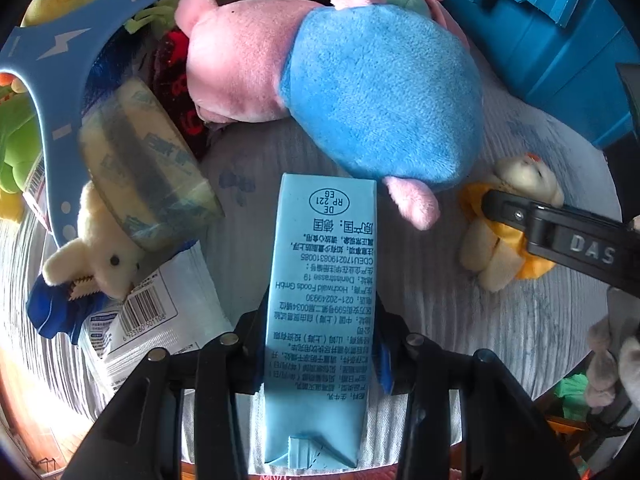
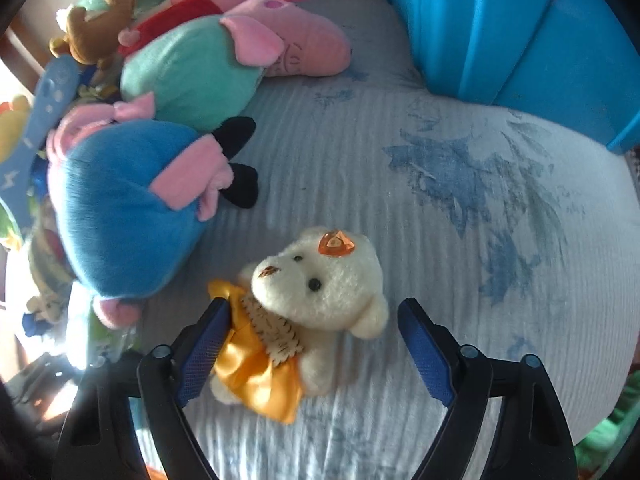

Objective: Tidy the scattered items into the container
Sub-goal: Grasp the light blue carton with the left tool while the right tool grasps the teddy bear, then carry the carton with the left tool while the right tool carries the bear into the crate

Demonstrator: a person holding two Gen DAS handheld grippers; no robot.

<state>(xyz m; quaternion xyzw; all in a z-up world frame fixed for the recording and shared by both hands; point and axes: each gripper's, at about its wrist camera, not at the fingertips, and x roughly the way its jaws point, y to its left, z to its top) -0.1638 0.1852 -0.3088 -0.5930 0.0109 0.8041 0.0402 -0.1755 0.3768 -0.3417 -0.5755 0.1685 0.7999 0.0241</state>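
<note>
Striped cloth: your left gripper (image 1: pixel 320 344) clamps a stiff carton (image 1: pixel 322 300); your right gripper (image 2: pixel 312 344), jaws spread, straddles a soft, light bear (image 2: pixel 320 284), best pinched across its body

We saw a pale blue carton (image 1: pixel 320 312) printed with black text, a pink pig plush (image 1: pixel 332 80) in blue, a cream bear (image 2: pixel 320 304) in orange-yellow satin, a bright blue bin (image 2: pixel 520 32), and a white cloth (image 2: pixel 460 184) with faded blue motifs.
</note>
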